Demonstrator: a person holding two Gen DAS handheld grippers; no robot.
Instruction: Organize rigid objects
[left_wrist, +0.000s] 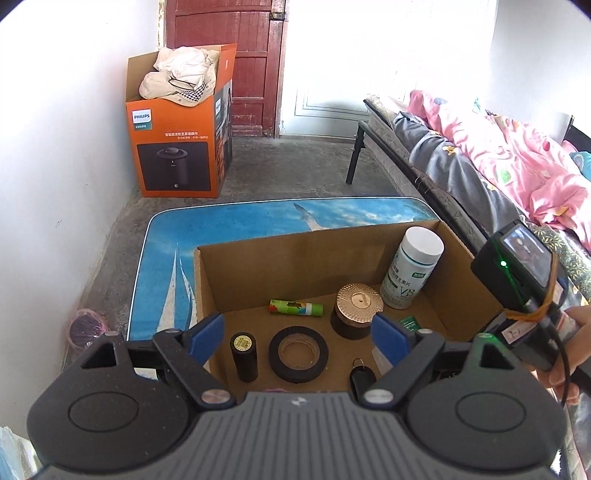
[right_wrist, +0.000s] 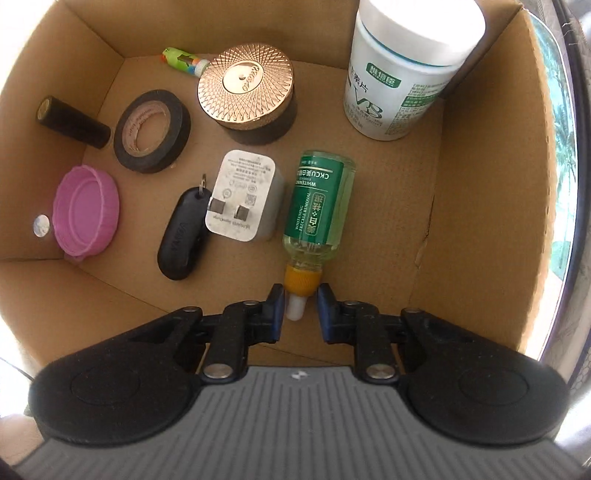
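Here the right tool (right_wrist: 300, 308), jaws spread beside the green bottle's (right_wrist: 319, 206) nozzle, should have backed straight out of the cardboard box (right_wrist: 480, 221); left tool (left_wrist: 297, 332) hung spread, empty.

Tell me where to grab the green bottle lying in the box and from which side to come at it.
Take the green bottle at its yellow cap, coming from the cap end, where the right claw already sits open with the white nozzle between its fingers. The bottle lies flat, neck towards the claw, and the white charger sits close beside its body, so the narrow neck looks the easiest hold.
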